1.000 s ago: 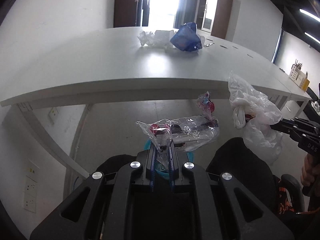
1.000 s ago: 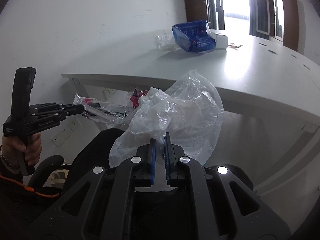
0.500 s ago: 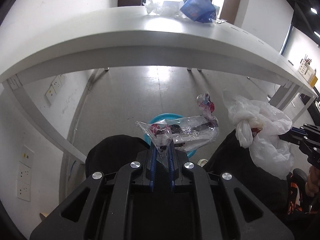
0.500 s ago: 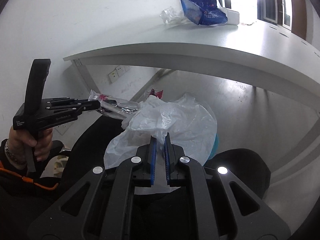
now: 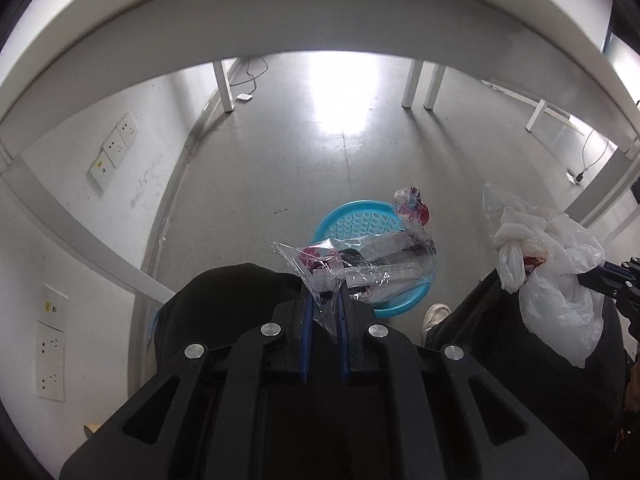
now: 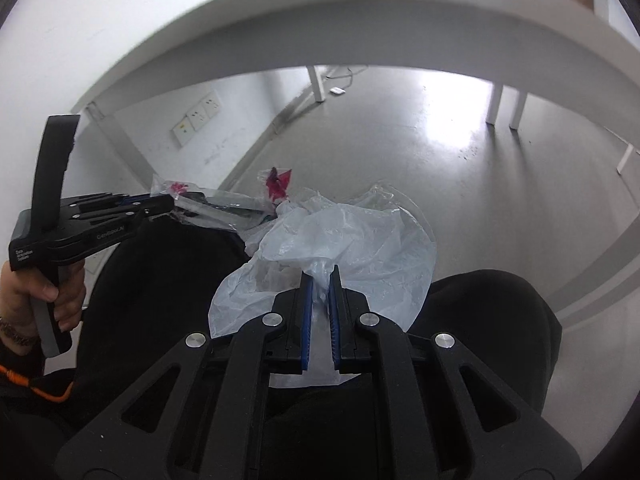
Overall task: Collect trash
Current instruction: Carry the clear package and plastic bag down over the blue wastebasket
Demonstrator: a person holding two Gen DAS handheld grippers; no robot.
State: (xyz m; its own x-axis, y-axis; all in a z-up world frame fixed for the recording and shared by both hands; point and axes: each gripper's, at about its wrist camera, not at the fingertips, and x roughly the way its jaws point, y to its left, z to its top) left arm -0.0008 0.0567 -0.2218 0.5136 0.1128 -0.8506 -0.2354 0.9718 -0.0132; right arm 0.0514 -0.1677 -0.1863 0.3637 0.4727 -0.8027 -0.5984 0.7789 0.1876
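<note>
My left gripper (image 5: 323,296) is shut on a clear plastic wrapper (image 5: 372,264) with red print, which hangs over a blue basket (image 5: 356,224) standing on the floor under the table. My right gripper (image 6: 319,276) is shut on a crumpled white plastic bag (image 6: 348,236). In the left wrist view that white bag (image 5: 552,276) hangs at the right, off to the side of the basket. From the right wrist camera the left gripper (image 6: 160,204) shows at the left with the wrapper (image 6: 224,204) sticking out of it. The bag hides the basket in the right wrist view.
The white table edge (image 5: 280,20) arches overhead, its legs (image 5: 412,84) standing on the grey floor. The person's dark-clothed knees (image 5: 224,304) and a white shoe (image 5: 434,316) sit just below the grippers. Wall sockets (image 5: 116,148) are at the left.
Both grippers have come down from above the tabletop to below its edge and tilted toward the floor. The blue basket has come fully into view. Both still hold their trash.
</note>
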